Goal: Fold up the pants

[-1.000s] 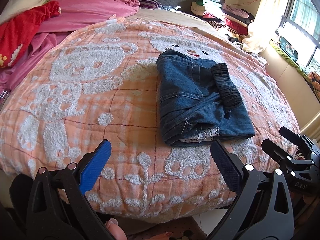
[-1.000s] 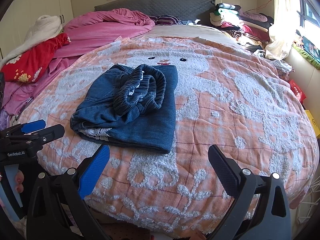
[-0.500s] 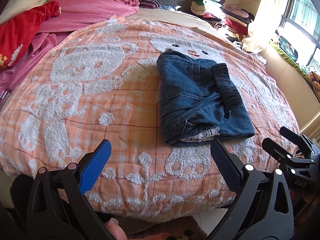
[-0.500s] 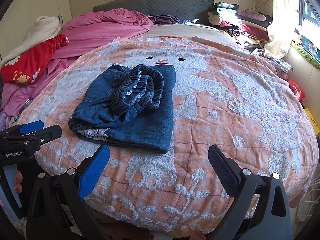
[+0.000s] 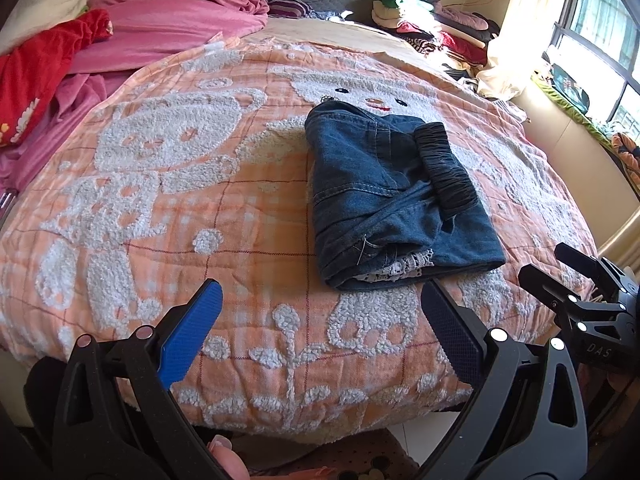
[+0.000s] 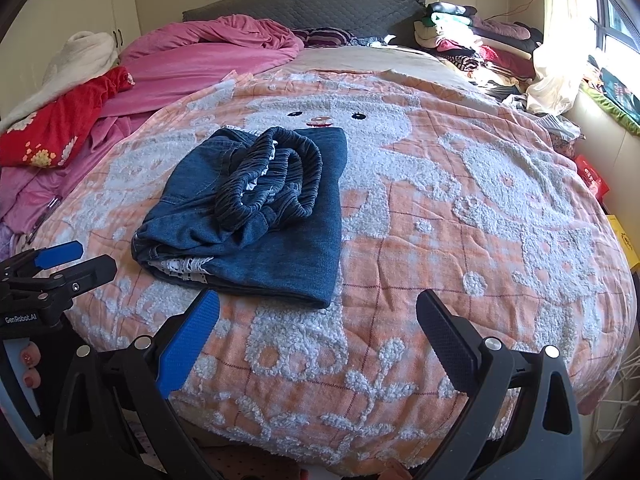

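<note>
The dark blue denim pants [image 5: 384, 200] lie folded into a compact rectangle on the orange bear-pattern blanket [image 5: 160, 208], elastic waistband on top, white lace showing at the near edge. They also show in the right wrist view [image 6: 256, 216]. My left gripper [image 5: 320, 320] is open and empty, held back at the bed's near edge, short of the pants. My right gripper [image 6: 318, 324] is open and empty, also at the near edge just in front of the pants. Each gripper shows at the side of the other's view.
A pink duvet [image 6: 208, 60] and a red garment [image 6: 60, 132] lie at the far left of the bed. Piles of folded clothes [image 6: 472, 40] sit at the head on the right, by the window. The grey headboard [image 6: 320, 4] is behind.
Both views have drawn slightly back and up from the bed. The pants have not moved and both grippers stay open.
</note>
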Action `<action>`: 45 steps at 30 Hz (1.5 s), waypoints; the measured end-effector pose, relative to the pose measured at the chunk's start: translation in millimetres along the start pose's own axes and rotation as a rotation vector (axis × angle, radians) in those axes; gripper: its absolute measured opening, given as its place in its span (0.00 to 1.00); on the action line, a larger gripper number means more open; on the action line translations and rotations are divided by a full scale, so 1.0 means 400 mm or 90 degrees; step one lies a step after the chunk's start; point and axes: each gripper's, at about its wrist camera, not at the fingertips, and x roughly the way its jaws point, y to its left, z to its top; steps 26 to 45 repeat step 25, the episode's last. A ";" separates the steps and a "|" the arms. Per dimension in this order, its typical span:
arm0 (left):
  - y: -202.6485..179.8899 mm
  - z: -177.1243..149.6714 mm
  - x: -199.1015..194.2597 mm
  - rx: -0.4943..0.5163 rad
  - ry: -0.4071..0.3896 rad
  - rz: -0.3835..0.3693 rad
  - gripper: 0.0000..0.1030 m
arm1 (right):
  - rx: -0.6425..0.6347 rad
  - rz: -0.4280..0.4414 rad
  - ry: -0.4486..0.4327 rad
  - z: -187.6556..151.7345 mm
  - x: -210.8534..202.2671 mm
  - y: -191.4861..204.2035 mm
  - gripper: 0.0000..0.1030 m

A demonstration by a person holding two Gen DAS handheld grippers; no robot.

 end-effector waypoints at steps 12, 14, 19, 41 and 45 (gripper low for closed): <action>0.019 -0.003 0.016 0.003 0.022 0.010 0.91 | 0.002 -0.002 0.004 0.017 0.015 -0.022 0.95; 0.032 0.002 0.014 -0.001 0.014 0.020 0.91 | 0.005 -0.002 0.006 0.021 0.020 -0.035 0.95; 0.122 0.050 0.019 -0.031 0.003 0.071 0.91 | 0.036 -0.016 0.010 0.046 0.035 -0.127 0.95; 0.371 0.180 0.116 -0.076 0.024 0.206 0.91 | 0.109 -0.112 0.002 0.127 0.062 -0.424 0.95; 0.371 0.180 0.116 -0.076 0.024 0.206 0.91 | 0.109 -0.112 0.002 0.127 0.062 -0.424 0.95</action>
